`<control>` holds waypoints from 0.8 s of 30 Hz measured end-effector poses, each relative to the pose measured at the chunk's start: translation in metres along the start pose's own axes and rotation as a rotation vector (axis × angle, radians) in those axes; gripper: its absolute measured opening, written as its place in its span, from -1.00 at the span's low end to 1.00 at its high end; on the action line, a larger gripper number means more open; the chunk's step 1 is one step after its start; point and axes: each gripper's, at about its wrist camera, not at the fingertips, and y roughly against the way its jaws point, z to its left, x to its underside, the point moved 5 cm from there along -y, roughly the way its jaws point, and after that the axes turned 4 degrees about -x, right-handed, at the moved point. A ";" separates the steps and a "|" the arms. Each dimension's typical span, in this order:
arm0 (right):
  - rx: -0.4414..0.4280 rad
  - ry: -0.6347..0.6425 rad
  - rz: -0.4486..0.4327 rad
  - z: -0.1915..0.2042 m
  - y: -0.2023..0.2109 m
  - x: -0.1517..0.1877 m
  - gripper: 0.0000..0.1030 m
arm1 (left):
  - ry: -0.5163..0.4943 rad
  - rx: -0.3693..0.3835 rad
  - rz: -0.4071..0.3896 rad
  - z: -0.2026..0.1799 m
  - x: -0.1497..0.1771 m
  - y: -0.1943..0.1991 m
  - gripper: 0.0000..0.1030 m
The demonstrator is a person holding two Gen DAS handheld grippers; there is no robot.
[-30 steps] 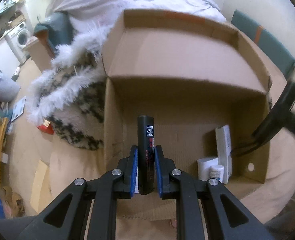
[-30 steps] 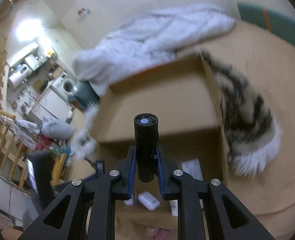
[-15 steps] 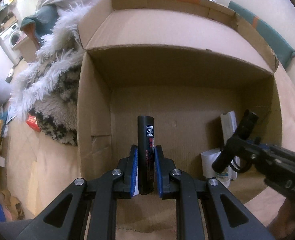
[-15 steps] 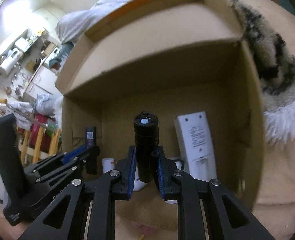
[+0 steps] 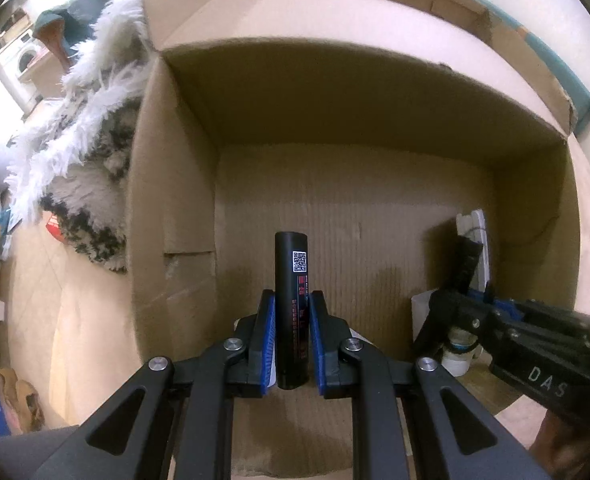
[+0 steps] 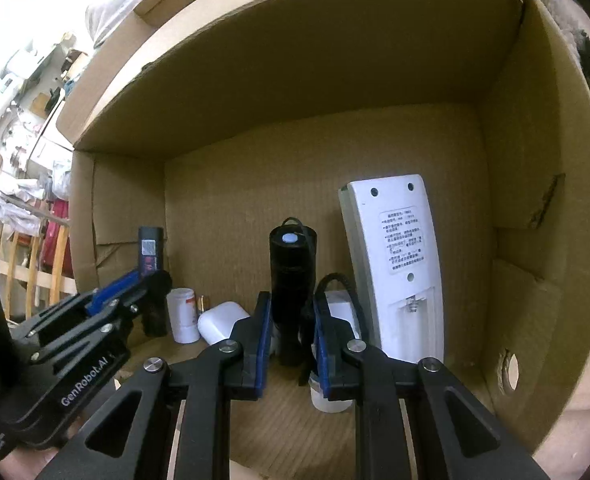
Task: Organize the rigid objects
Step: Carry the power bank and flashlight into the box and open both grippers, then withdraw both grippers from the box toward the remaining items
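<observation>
The left gripper [image 5: 291, 336] is clamping a black tube [image 5: 291, 304] inside the cardboard box [image 5: 175, 200]; the right gripper [image 6: 293, 320] is gripping a flashlight [image 6: 293, 276]; a white remote [image 6: 399, 264] is leaning at two o'clock.

Matt corrugated cardboard box [image 5: 175, 208], glossy white plastic remote [image 6: 403, 264], shaggy fur throw [image 5: 75, 128].
</observation>
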 end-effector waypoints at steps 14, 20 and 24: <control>-0.005 -0.020 -0.033 -0.003 0.008 -0.006 -0.59 | -0.008 -0.006 0.011 -0.004 0.007 -0.010 -0.71; -0.067 -0.045 -0.131 -0.003 0.027 -0.014 0.38 | -0.013 0.017 0.004 -0.005 0.007 0.001 -0.45; -0.094 -0.032 -0.184 0.004 0.038 -0.019 0.43 | -0.023 0.046 -0.018 -0.010 0.005 0.012 -0.03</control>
